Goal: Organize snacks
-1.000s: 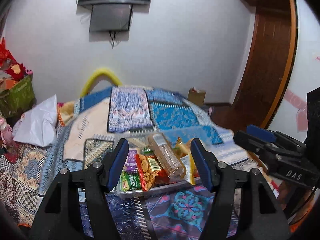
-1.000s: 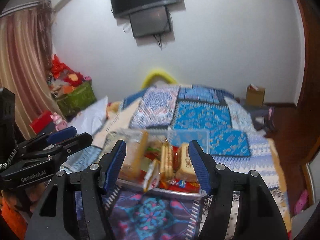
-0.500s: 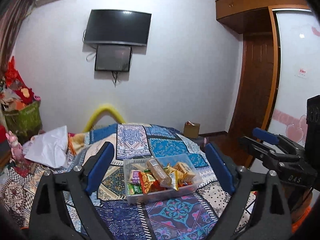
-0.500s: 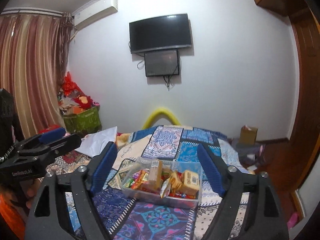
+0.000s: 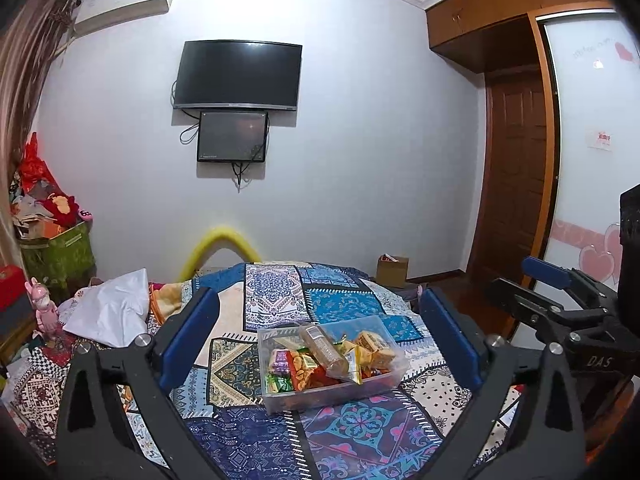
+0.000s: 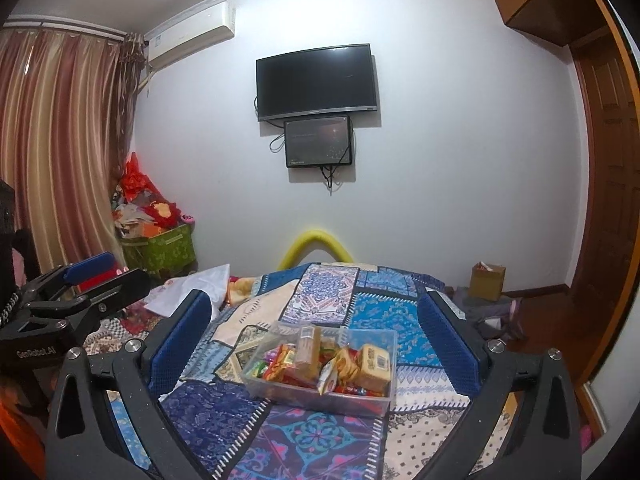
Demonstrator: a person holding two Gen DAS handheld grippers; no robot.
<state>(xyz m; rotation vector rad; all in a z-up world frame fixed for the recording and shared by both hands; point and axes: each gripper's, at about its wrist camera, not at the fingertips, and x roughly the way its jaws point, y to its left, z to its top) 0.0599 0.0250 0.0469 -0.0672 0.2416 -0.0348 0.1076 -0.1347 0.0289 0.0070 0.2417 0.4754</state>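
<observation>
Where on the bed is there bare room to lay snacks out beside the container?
Bare quilt lies beyond the clear container toward the wall, and on the near purple patch in front of it. The far left is crowded by the white bag and loose bedding. The container itself is packed with snacks.

Left gripper (image 5: 320, 344) in matte black plastic with blue textured finger pads (image 5: 188, 336), silver screws, right gripper (image 6: 316, 344) likewise built, white "DAS" and "GenRobot.AI" lettering on their bodies
</observation>
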